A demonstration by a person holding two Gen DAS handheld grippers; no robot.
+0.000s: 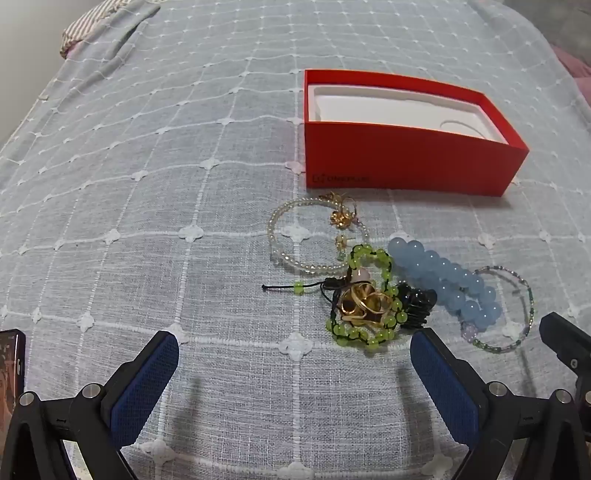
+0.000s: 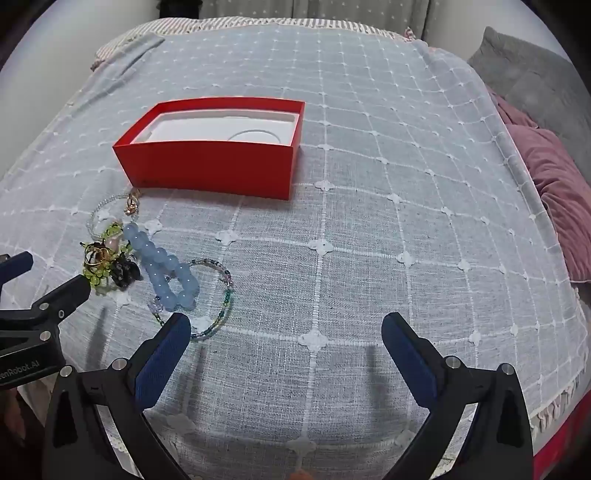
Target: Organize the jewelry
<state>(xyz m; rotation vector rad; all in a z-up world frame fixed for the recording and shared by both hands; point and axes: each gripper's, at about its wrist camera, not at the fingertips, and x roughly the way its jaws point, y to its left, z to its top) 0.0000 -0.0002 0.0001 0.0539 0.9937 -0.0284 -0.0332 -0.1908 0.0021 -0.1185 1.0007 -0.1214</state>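
Observation:
A pile of jewelry lies on the grey checked cloth: a clear bead bracelet (image 1: 295, 236) with a gold charm, a green bead bracelet (image 1: 365, 295) around gold rings (image 1: 364, 302), a black piece (image 1: 419, 304), a blue bead bracelet (image 1: 447, 280) and a thin multicolour bead bracelet (image 1: 517, 310). An open red box (image 1: 406, 162) with a white insert stands behind them. My left gripper (image 1: 295, 350) is open and empty, just in front of the pile. My right gripper (image 2: 286, 328) is open and empty, right of the pile (image 2: 155, 266); the box (image 2: 214, 170) lies beyond.
The cloth (image 2: 369, 221) covers a bed. A pink cushion (image 2: 554, 192) and a grey pillow (image 2: 535, 88) lie at the right edge. A striped fabric (image 1: 96, 26) sits at the far left corner. A phone-like object (image 1: 11, 369) is at the left.

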